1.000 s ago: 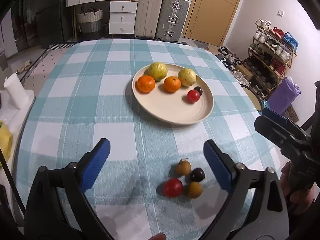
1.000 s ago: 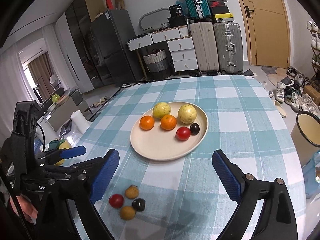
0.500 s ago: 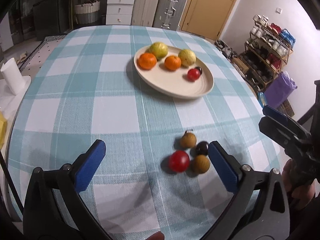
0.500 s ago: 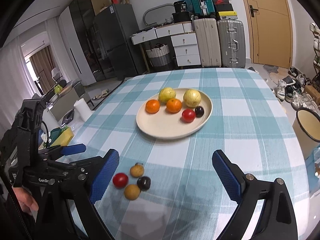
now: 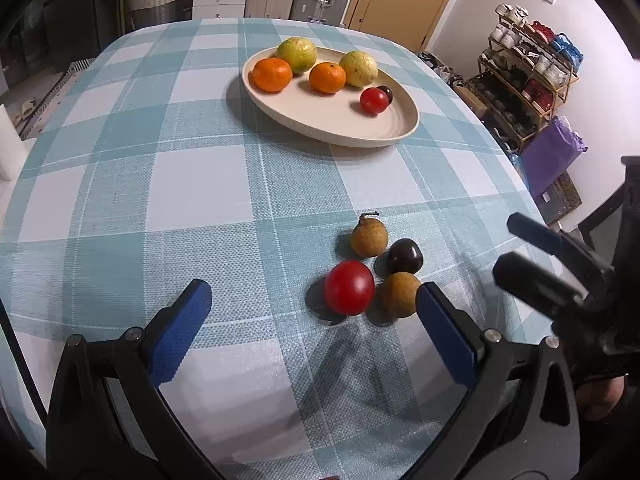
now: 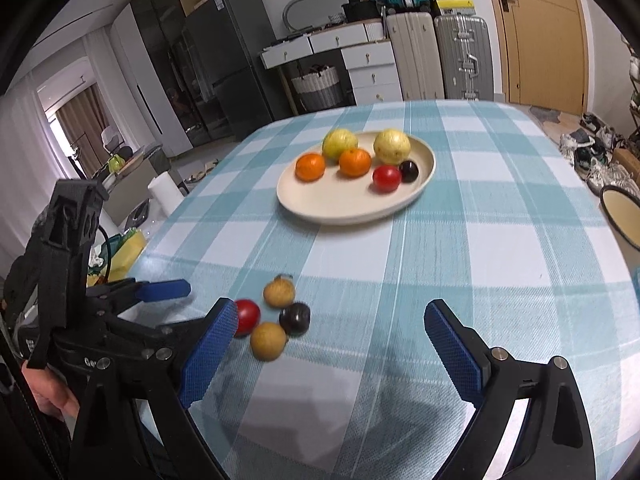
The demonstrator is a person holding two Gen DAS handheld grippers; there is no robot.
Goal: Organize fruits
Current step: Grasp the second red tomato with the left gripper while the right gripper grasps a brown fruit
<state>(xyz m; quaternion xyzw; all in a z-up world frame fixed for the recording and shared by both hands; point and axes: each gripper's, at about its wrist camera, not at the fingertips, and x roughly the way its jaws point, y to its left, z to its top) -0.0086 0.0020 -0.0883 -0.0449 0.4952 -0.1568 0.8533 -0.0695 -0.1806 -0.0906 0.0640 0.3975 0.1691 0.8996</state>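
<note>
A cream plate (image 5: 344, 128) (image 6: 320, 204) holds two oranges, two yellow-green guavas, a red tomato (image 5: 374, 100) and a dark plum. On the checked cloth lies a small cluster: a red tomato (image 5: 349, 293) (image 6: 247, 316), a dark plum (image 5: 405, 256) (image 6: 295, 318) and two brown longans (image 5: 369, 236) (image 5: 400, 294). My left gripper (image 5: 312, 316) stands open just short of the cluster, its right finger beside the nearer longan. My right gripper (image 6: 332, 340) is open too, with its left finger next to the loose tomato. Neither holds anything.
The round table's edge (image 5: 532, 200) curves away on the right, with a shoe rack (image 5: 524, 64) beyond. Suitcases (image 6: 440, 56), drawers and a fridge stand behind the table. A paper roll (image 6: 164, 196) sits off its left side. A bowl rim (image 6: 624, 216) shows at right.
Both grippers have moved down and forward toward the loose cluster, which now looks larger and sits close to their fingertips. Both stay open. The fruits have not moved.
</note>
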